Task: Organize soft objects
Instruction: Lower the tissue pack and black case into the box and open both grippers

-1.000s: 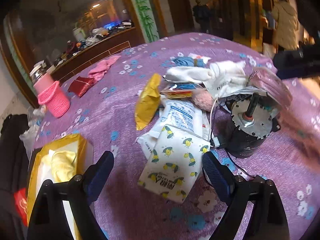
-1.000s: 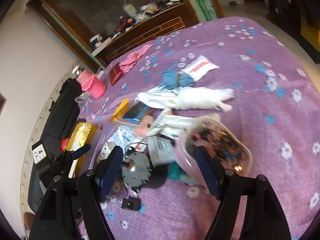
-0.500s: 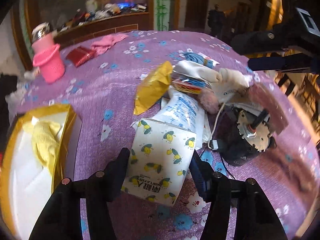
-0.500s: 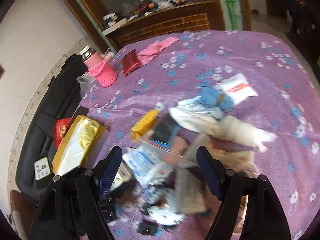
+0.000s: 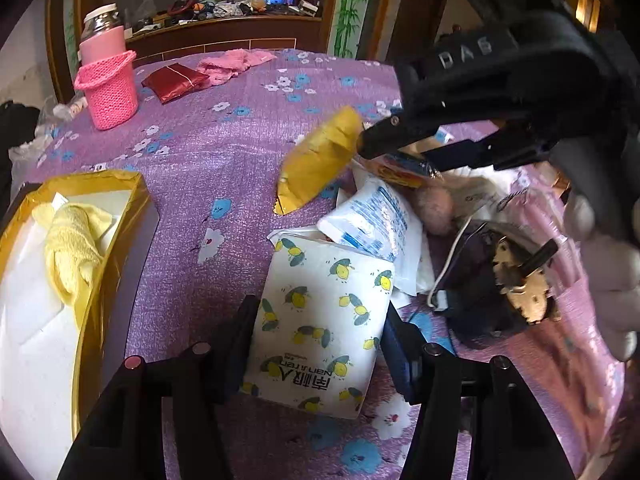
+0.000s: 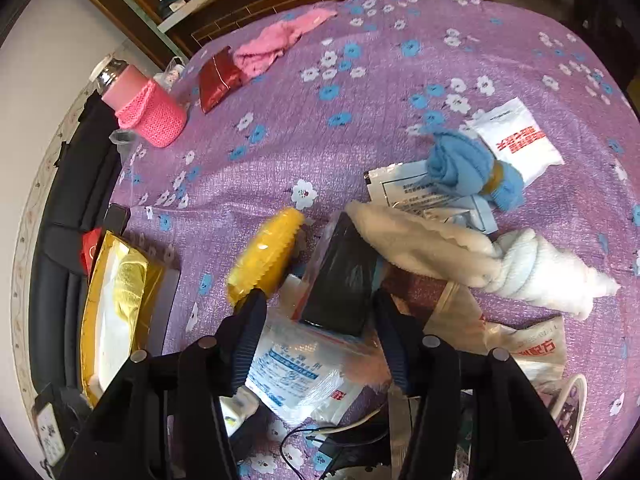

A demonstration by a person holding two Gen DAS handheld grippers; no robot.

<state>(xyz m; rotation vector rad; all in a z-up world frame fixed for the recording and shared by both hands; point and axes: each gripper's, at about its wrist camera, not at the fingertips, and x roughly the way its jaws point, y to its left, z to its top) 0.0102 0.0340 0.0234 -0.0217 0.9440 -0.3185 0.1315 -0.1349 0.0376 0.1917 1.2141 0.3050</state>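
Note:
A white tissue pack with a lemon print [image 5: 320,324] lies on the purple floral cloth. My left gripper [image 5: 318,336] has its jaws on both sides of it, closed against the pack. My right gripper [image 6: 318,320] is open, its jaws either side of a black packet in clear plastic [image 6: 340,276]; it shows from outside in the left wrist view [image 5: 472,120]. A cream towel [image 6: 424,244], a white rolled towel [image 6: 552,268] and a blue rolled cloth [image 6: 464,168] lie beyond. A yellow cloth [image 5: 72,240] lies in the gold box [image 5: 116,184].
A yellow pouch [image 5: 320,160], blue-printed white packs [image 5: 372,216], a pink pompom [image 5: 434,208] and a black motor with cable [image 5: 500,280] crowd the pile. A pink knitted holder with a bottle [image 5: 108,84], a red pouch [image 5: 176,80] and a pink cloth [image 5: 232,64] lie far back.
My left gripper moved forward and closed on the lemon-print pack. My right gripper swung left and down over the pile, leaving the pink container and reaching the black packet.

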